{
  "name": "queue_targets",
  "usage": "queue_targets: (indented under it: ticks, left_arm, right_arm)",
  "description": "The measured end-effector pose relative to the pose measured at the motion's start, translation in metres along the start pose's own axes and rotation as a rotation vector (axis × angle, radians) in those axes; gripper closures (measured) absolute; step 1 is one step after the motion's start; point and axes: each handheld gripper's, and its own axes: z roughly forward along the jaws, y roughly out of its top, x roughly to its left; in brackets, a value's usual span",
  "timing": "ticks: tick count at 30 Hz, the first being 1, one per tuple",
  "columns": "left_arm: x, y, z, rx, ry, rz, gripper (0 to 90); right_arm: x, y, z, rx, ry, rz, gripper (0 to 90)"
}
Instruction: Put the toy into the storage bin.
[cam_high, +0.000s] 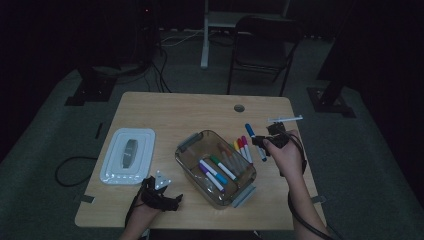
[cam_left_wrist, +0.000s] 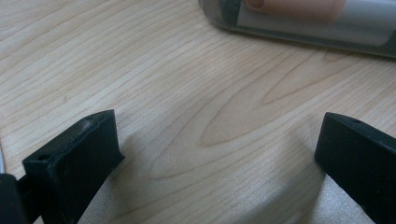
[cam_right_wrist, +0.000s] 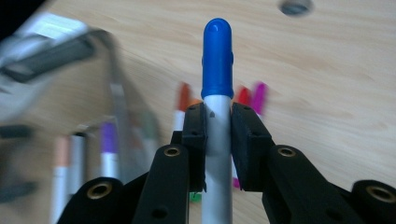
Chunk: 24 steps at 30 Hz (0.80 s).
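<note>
My right gripper (cam_high: 261, 141) hangs above the table's right side, shut on a blue-capped marker (cam_high: 249, 130) with a white barrel. In the right gripper view the marker (cam_right_wrist: 217, 70) stands upright, pinched between the two black pads (cam_right_wrist: 247, 135). A clear plastic container (cam_high: 186, 145) at mid-table holds several markers (cam_high: 218, 170). More markers (cam_high: 242, 146) lie on the wood between the container and my right hand. My left gripper (cam_high: 172, 201) rests near the front left edge, open, its jaws wide apart over bare wood (cam_left_wrist: 215, 140).
A white lid (cam_high: 127, 155) lies flat on the table's left side. There is a round cable hole (cam_high: 239, 108) near the far edge. A dark folding chair (cam_high: 262, 47) stands beyond the table. The container's corner (cam_left_wrist: 303, 32) is just ahead of my left gripper.
</note>
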Motion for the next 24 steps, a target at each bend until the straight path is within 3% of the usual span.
queue_targets:
  ticks: [6,11,20,24]
  left_arm:
    - [0.000,0.000,0.000,0.001,-0.001,0.000,0.6]
    - [0.000,0.000,0.000,0.001,-0.001,0.000,0.6]
    - [0.000,0.000,0.000,0.002,-0.001,0.000,0.6]
    - [0.000,0.000,0.000,0.002,-0.001,0.001,0.6]
  right_arm:
    - [0.028,0.014,-0.007,-0.025,0.049,-0.057,76.5]
    - [0.054,0.021,-0.007,-0.033,0.117,-0.099,76.5]
    - [0.106,0.020,0.016,0.046,0.230,-0.198,76.5]
    - [0.124,0.012,0.032,0.117,0.270,-0.231,76.5]
